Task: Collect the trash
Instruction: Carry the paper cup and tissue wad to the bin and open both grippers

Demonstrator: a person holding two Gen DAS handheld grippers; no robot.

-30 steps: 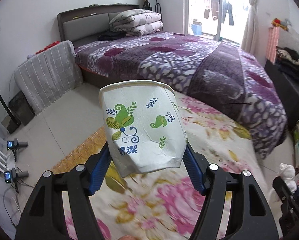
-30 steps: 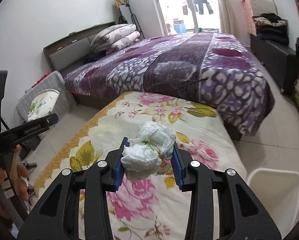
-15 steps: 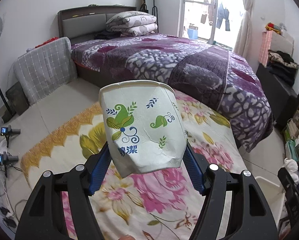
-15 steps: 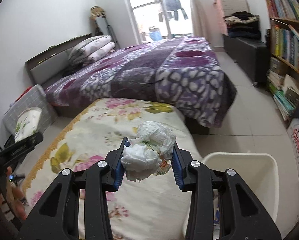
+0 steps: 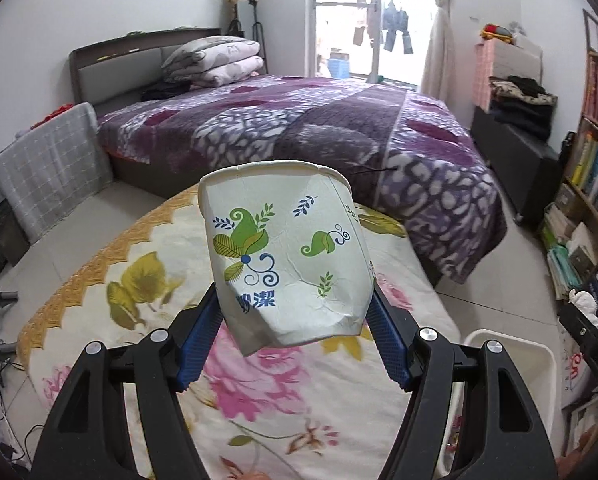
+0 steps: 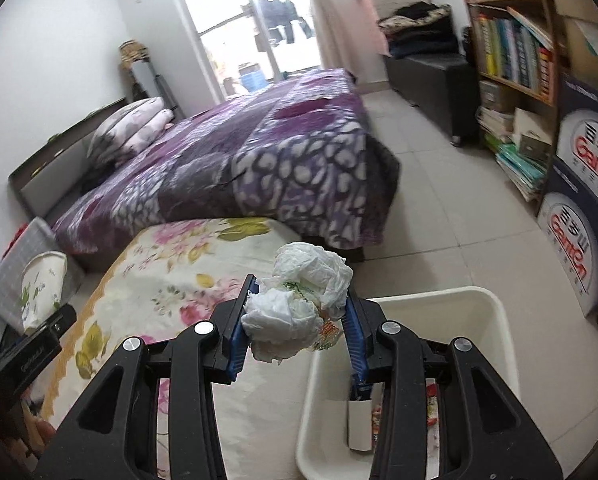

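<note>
My left gripper (image 5: 295,316) is shut on a crumpled white paper cup (image 5: 287,252) with green leaf print, held above the floral-covered table (image 5: 139,280). My right gripper (image 6: 297,320) is shut on a wad of crumpled white tissue (image 6: 303,304), held over the left rim of a white bin (image 6: 495,320) on the floor at the table's right end. The bin (image 5: 539,364) also shows at lower right in the left wrist view. Some trash lies inside it. The cup (image 6: 43,288) and left gripper show at far left in the right wrist view.
A bed with a purple patterned blanket (image 5: 319,128) stands behind the table. A bookshelf (image 6: 511,52) and stacked cartons (image 6: 579,216) line the right wall. Tiled floor (image 6: 439,200) runs between bed and shelf. A grey checked cushion (image 5: 47,172) leans at left.
Both grippers have swung to the right with their loads. The white bin has come into view under my right gripper and at the left view's lower right.
</note>
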